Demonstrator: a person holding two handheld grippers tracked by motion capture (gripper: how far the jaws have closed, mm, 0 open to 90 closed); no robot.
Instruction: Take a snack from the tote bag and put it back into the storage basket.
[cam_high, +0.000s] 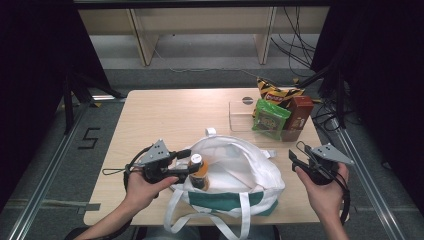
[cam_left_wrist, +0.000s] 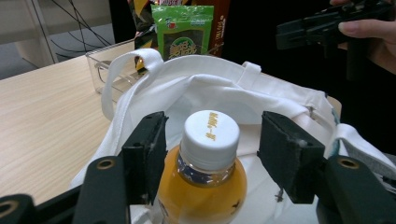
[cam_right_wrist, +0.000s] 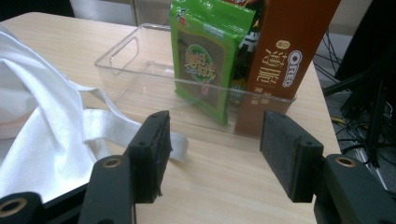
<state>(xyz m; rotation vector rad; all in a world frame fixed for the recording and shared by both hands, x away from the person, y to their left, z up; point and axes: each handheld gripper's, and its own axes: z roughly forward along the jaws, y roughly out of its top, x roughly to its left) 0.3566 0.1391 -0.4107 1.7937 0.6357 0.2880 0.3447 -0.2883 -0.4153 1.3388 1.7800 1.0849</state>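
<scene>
The left gripper (cam_left_wrist: 212, 154) is spread around the orange bottle (cam_left_wrist: 205, 186), pads not pressing; at three o'clock, the right gripper (cam_right_wrist: 212, 154) is held agape, empty.

On the wooden desk (cam_high: 165, 115) a white tote bag (cam_high: 240, 172) with a green band lies open near the front edge. The left tongs (cam_high: 192, 167) reach level over its mouth, their jaws on either side of an orange drink bottle (cam_high: 199, 172) standing upright in the bag. The right tongs (cam_high: 295, 157) hover beside the bag, nothing between them. Behind, a clear tray (cam_high: 240, 117) holds a green packet (cam_high: 270, 117), a brown box (cam_high: 299, 116) and a chip bag (cam_high: 275, 92).
</scene>
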